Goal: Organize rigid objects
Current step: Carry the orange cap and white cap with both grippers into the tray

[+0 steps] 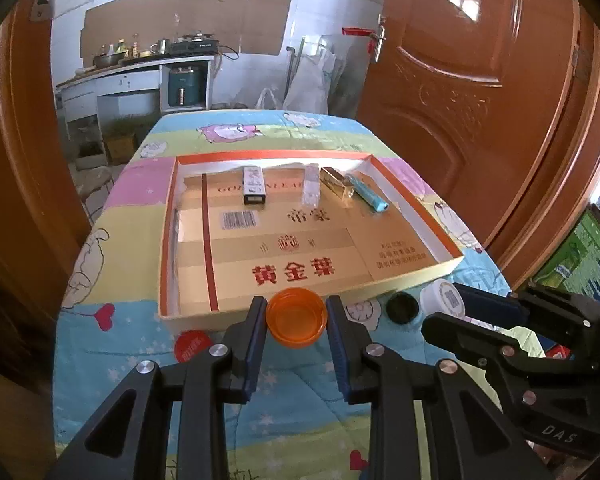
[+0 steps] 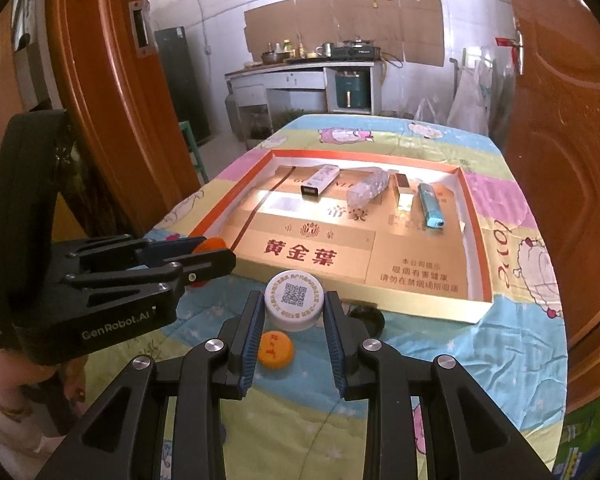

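Claws were both angled downward over the near edge of the table (image 1: 100, 264), which was covered by a cartoon-print cloth. The left claw (image 1: 296, 320) gripped an orange cap (image 1: 296, 322) between its blue pads, open side up, held just in front of the near wall of a shallow cardboard tray (image 1: 168, 240). The right claw (image 2: 294, 312) was closed on a white cap (image 2: 295, 305) printed with a QR code, also just before the tray's near wall. From the right wrist view the left claw appeared at the left, pointing across toward the tray.

Inside the tray, along its far side, lay a black-and-white box (image 1: 254, 184), a clear plastic piece (image 1: 311, 190), a gold box (image 1: 336, 184) and a blue lighter (image 1: 370, 197), side by side.

On the cloth outside the tray lay a black cap (image 1: 402, 308), a red cap (image 1: 192, 346) and another orange cap (image 2: 276, 350), the last below the right claw's fingers.
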`<state>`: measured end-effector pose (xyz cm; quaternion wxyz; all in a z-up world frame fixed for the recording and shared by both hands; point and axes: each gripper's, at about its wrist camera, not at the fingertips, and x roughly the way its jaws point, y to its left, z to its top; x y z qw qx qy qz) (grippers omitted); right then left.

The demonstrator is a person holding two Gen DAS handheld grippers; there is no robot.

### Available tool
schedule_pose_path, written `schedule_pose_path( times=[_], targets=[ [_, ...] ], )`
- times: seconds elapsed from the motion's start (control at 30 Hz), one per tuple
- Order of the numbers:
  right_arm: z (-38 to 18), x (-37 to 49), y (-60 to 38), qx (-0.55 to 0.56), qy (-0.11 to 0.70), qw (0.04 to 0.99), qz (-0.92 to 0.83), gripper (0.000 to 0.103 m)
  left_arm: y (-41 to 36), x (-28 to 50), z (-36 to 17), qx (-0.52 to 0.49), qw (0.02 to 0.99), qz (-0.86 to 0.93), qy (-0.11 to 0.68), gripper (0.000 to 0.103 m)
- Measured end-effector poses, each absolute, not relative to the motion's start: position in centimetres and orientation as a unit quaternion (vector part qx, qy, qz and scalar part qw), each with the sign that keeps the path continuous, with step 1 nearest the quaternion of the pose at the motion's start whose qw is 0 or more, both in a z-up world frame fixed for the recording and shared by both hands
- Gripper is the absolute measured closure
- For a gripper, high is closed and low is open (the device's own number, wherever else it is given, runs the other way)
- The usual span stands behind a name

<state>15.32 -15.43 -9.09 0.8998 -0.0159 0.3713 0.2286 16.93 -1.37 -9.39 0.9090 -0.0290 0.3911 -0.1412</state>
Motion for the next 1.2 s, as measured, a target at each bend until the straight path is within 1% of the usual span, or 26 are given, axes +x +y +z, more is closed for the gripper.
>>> schedule_pose_path(
  times=[0.67, 1.2],
  targets=[
    [-8.0, 17.4, -15.2, -0.017, 0.358, 0.904, 0.233, 0.072, -0.3, 19.1, -8.0, -0.048, 0.914, -0.127, 0.383, 0.073],
    [-8.4, 21.1, -14.1, -0.021, 0.368, 0.897, 0.243, 0.072, 0.8, 22.3, -8.9, -0.066, 0.910, -0.115, 0.394, 0.073]
  ],
)
